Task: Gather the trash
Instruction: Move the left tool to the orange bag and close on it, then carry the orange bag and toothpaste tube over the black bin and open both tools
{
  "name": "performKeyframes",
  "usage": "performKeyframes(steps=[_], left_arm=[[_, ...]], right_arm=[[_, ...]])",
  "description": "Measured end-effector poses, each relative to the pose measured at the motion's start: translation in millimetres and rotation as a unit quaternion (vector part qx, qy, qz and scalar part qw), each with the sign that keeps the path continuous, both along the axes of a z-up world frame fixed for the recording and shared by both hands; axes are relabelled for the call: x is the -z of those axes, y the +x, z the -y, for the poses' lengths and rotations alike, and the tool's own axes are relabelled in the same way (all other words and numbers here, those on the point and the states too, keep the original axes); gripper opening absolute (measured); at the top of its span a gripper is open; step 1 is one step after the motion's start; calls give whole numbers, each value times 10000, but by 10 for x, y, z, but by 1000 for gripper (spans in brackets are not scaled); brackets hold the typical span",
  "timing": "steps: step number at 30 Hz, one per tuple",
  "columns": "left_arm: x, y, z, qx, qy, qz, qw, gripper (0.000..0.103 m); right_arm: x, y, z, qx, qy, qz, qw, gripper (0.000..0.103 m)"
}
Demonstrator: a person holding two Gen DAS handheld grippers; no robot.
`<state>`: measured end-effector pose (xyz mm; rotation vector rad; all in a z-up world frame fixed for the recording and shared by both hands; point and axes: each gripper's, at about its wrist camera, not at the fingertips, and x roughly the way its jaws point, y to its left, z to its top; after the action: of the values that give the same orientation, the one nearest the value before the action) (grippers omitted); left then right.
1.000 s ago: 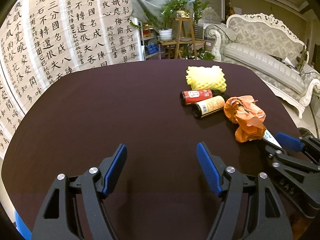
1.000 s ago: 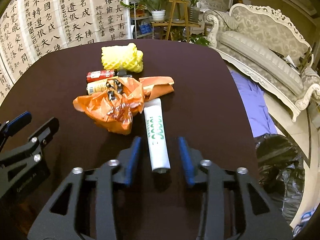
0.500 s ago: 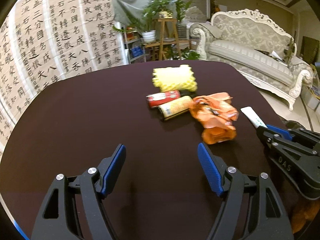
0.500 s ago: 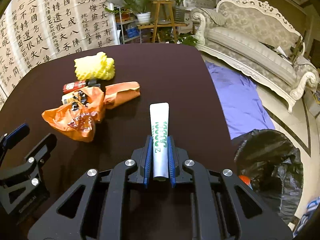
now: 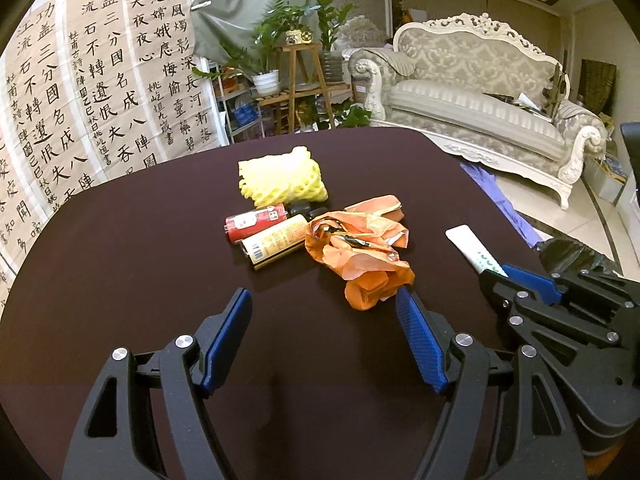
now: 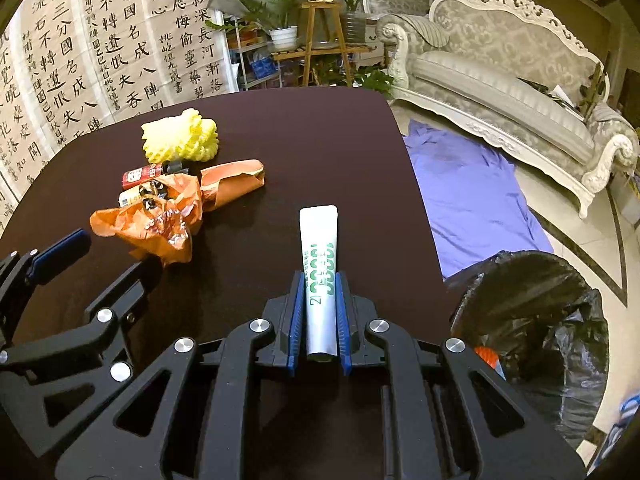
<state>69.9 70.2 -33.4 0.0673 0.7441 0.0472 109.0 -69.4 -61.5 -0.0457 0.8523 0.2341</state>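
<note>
Clamped between the blue pads of the right gripper (image 6: 320, 300) is a white tube (image 6: 319, 264) with green print, its flat crimped end pointing away over the dark brown counter (image 6: 320, 140); the jaws are pressed tight against both sides of the tube. Left gripper (image 5: 324, 320) hangs with its jaws wide apart and nothing between them, just short of a crumpled orange plastic bag (image 5: 360, 252). Beyond that bag lie a red can (image 5: 256, 222) and a yellow-labelled can (image 5: 276, 240) side by side on their sides, and behind them a yellow foam net (image 5: 284, 182). All of this sits in one loose cluster near the middle of the counter, whose surface is matt and rounded at the far corners. To the right of the counter, on the pale tiled floor, stands a bin lined with a black bag (image 6: 536, 320), something orange showing inside it, and next to it a purple cloth (image 6: 472, 196) is spread on the floor. Calligraphy sheets (image 5: 92, 80) cover the wall to the left, potted plants (image 5: 288, 40) crowd a wooden stand at the back, and an ornate white sofa (image 5: 480, 92) fills the right side of the room.
</note>
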Motion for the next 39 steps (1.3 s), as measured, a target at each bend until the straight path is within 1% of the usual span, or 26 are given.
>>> performKeyframes(steps=[4,7,13,19,22,25,26,27,29,30,33,39], left_arm=[[35,-88,22,56,-55,-72,9999,73],[22,-105,48,50,-16,-47,10000,74],[-6,-56,93,37,-30,2,10000,74],[-56,10,257,112,-34,126,9999,74],[-68,77,321,67,-45,216,9997,74],[-3,187,324,-47,46,93,9999,74],[23,221,299,-76,-18,-9,10000,66],[36,234,272,-79,-92,-72,9999,54],[66,261,216,-83,-220,-192,9995,47],[76,267,189,-73,-289,-232,9993,35],[100,234,125,-64,-381,-272,9989,32],[67,61,74,-22,-333,-200,9992,31]], right_arm=[[1,-18,16,-26,48,8,10000,15],[9,-45,43,-39,74,12,10000,15],[-29,-109,115,58,25,124,9999,15],[-63,-132,272,252,33,198,9995,15],[-63,-133,345,304,40,197,9993,15],[-64,-128,353,302,60,200,9993,15],[-68,-128,339,281,67,208,9994,15],[-69,-129,329,264,69,215,9994,15],[-68,-138,330,230,77,218,9995,15],[-68,-145,319,220,79,217,9995,15],[-59,-153,299,197,68,208,9996,15],[-58,-173,288,198,63,211,9996,15]])
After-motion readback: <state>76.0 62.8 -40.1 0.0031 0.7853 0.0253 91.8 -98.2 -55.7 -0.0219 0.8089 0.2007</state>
